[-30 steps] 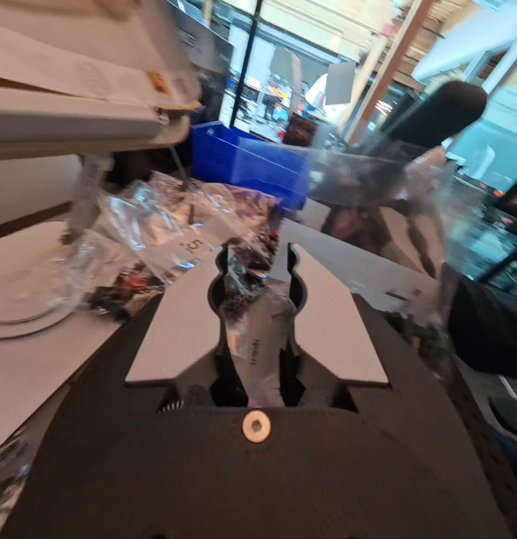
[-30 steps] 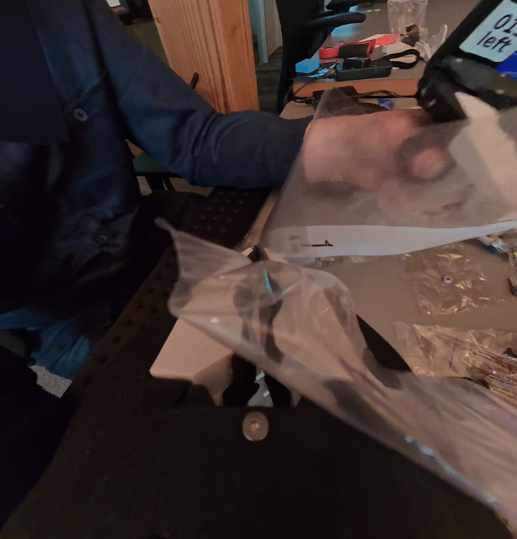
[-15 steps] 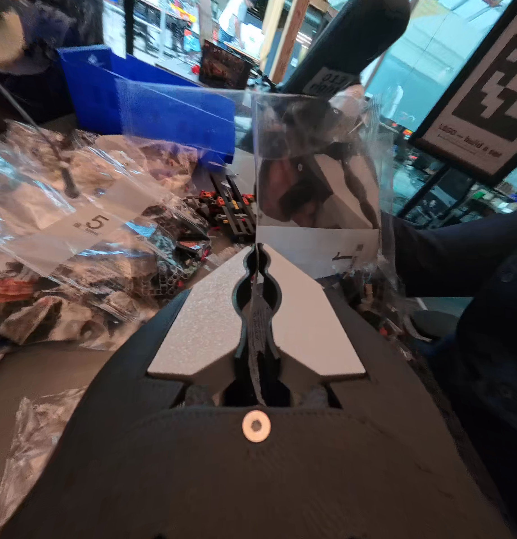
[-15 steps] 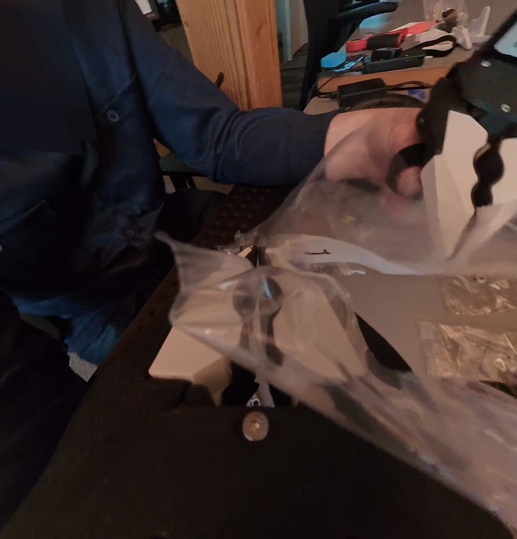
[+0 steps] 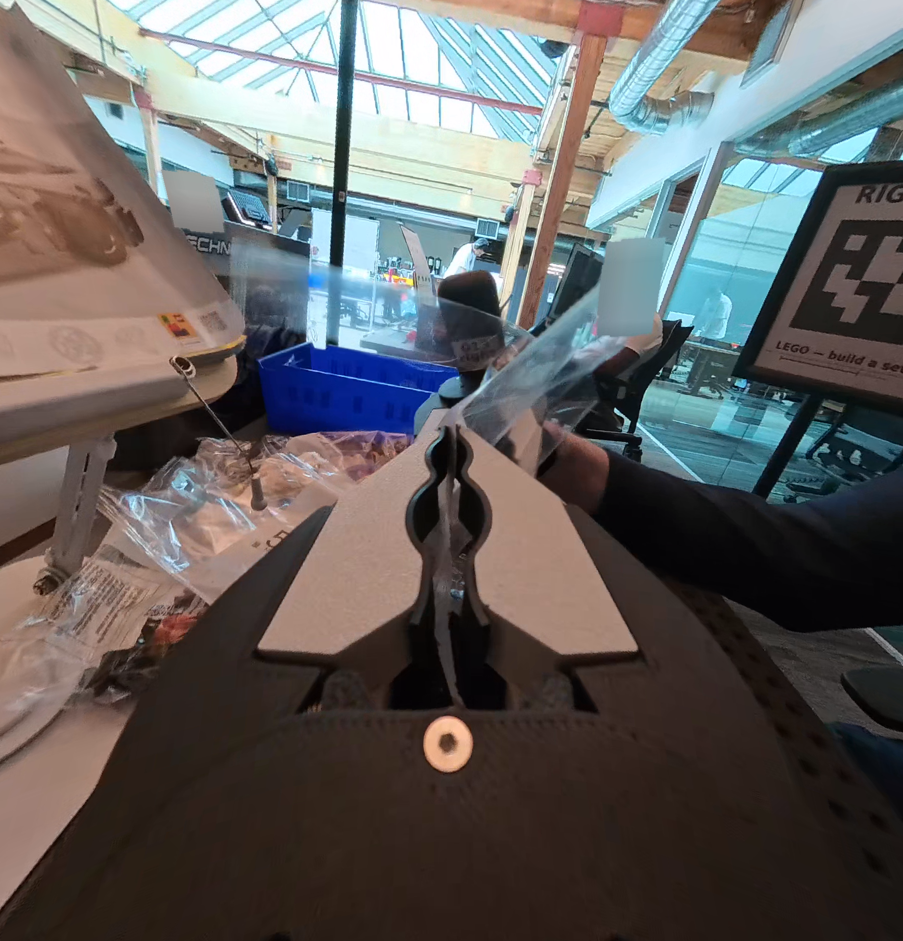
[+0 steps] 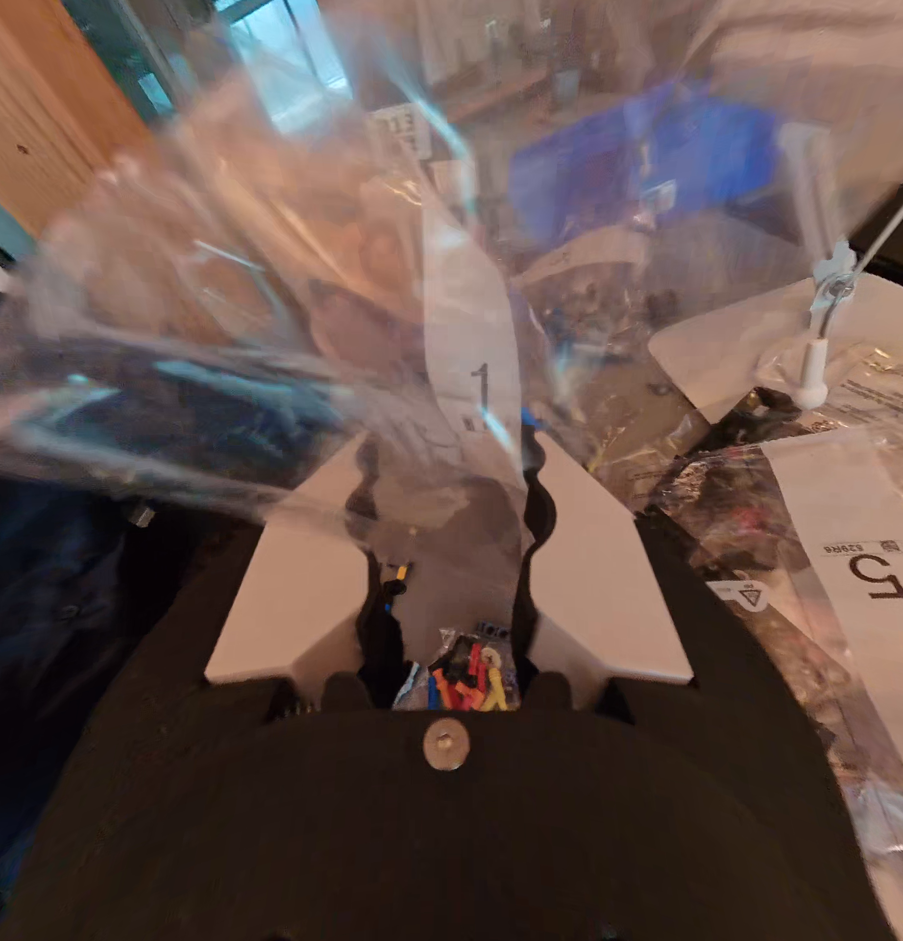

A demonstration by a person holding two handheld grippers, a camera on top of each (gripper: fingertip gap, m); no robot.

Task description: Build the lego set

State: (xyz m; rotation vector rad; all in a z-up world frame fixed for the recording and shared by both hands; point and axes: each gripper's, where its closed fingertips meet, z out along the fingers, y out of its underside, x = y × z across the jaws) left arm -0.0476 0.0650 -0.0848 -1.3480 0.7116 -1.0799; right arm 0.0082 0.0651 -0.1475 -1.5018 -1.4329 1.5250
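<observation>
The left hand-held gripper is seen closed on the edge of a clear plastic bag, the thin film being pinched between its two pale fingers. Half a second ago the bag hung flat and upright in front of this gripper; now it is drawn off to the right and crumpled, and the view has been tilted upward, so that the skylit ceiling is taken in.

The right hand-held gripper is seen with its jaws spread apart. A second ago and half a second ago they were pressed together on the bag's film; now the film is only draped loosely over and between the fingers, heavily blurred, with its white label panel standing above the gap. Whether the film is touched by either finger cannot be told.

Below the open jaws, a small packet of loose lego pieces in red, yellow and blue is seen lying on the bench. To the right, another sealed bag with a white label lies on the bench. In the left wrist view, further sealed bags are heaped before a blue bin, beside a white book stand.
</observation>
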